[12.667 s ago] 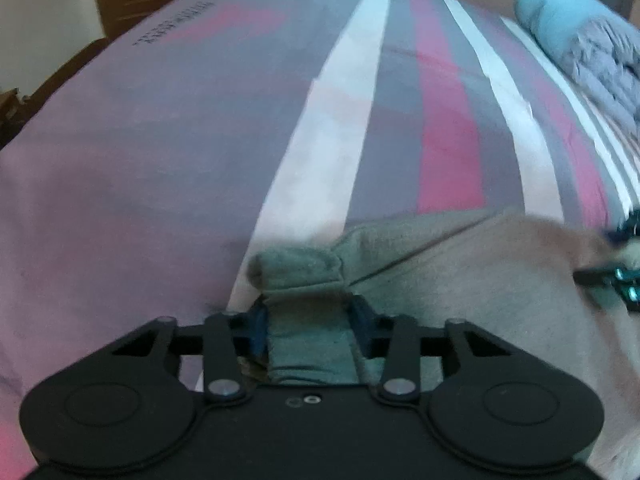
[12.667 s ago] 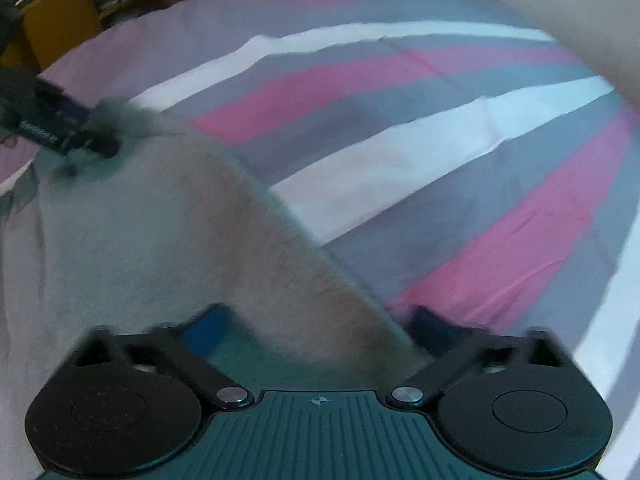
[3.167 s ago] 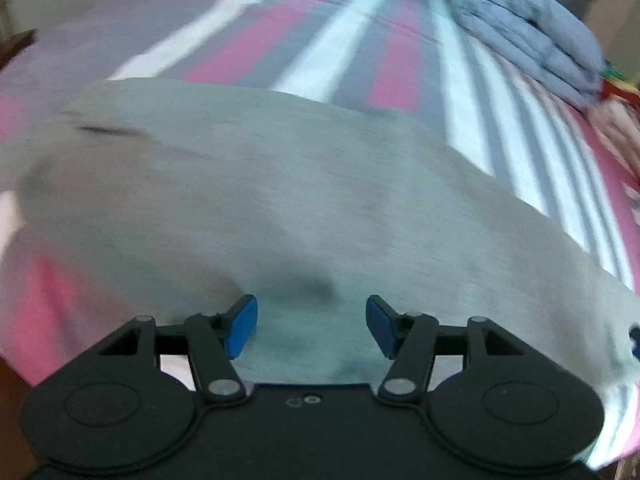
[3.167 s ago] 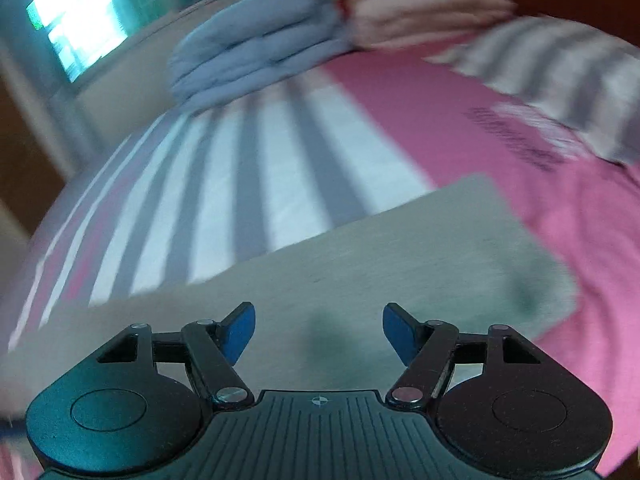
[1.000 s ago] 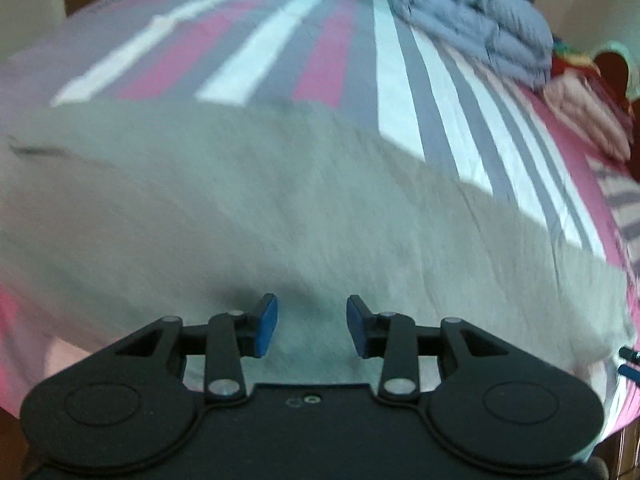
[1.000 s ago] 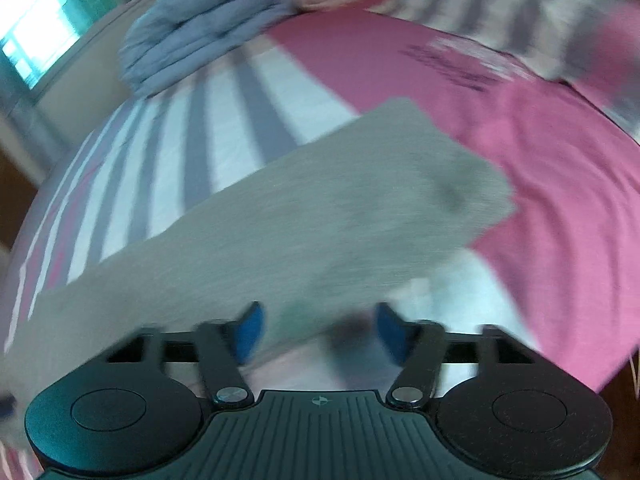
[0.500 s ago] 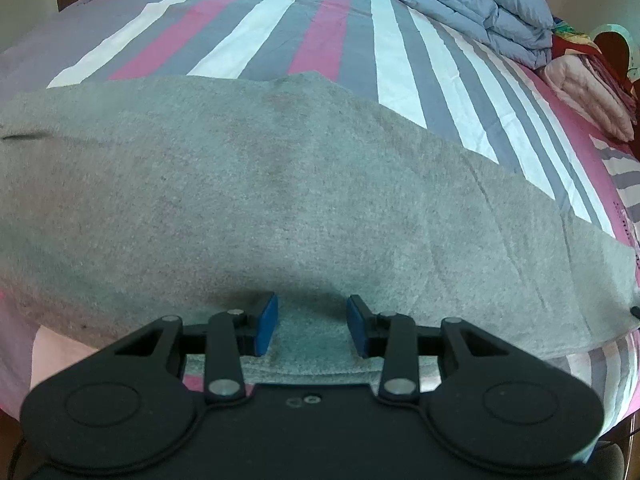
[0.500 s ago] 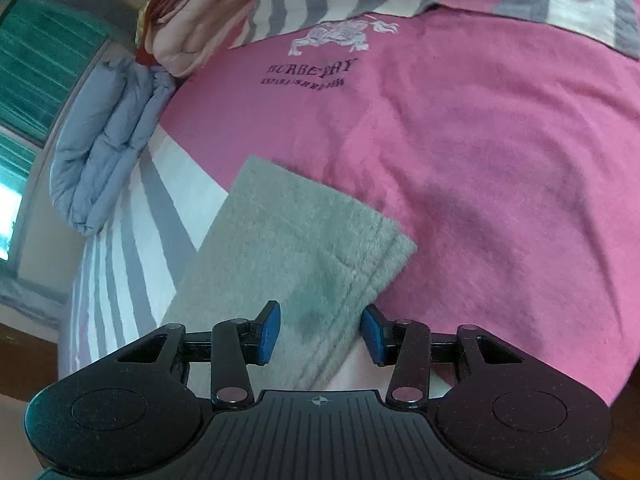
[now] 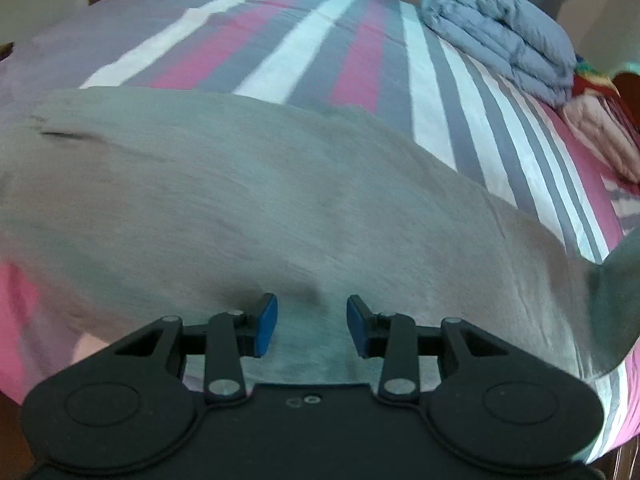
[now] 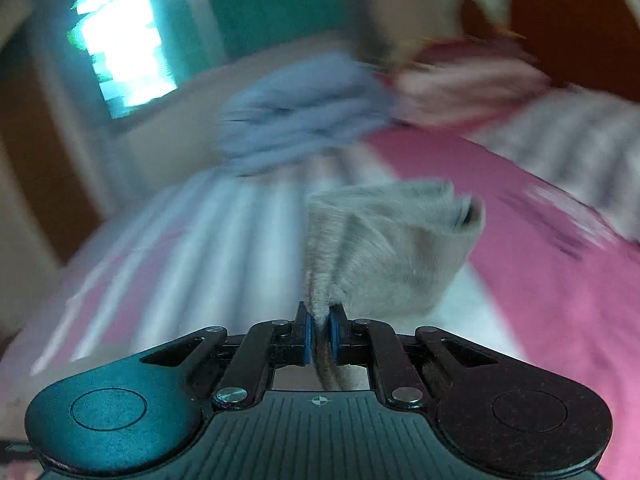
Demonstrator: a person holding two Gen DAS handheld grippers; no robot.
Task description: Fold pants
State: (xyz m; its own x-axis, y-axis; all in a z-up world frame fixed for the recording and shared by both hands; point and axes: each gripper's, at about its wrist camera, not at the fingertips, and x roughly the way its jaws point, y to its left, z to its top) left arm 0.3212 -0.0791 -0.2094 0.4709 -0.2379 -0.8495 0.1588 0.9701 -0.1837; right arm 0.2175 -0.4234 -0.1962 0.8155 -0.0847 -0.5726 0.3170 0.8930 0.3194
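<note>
The grey pants lie flat and long across the striped bed. My left gripper is open, its blue pads over the near edge of the pants at mid-length, holding nothing. My right gripper is shut on the leg end of the pants and holds it lifted off the bed; the hem hangs folded in front of the jaws. That raised end also shows at the right edge of the left wrist view. The right wrist view is motion-blurred.
A folded blue-grey quilt and a pink folded blanket lie at the far right of the bed. The bed sheet is striped pink, grey and white. A bright window is behind the quilt in the right wrist view.
My right gripper closed on the pants' leg end and lifted it off the bed. My left gripper stayed open over the near edge and shifted slightly.
</note>
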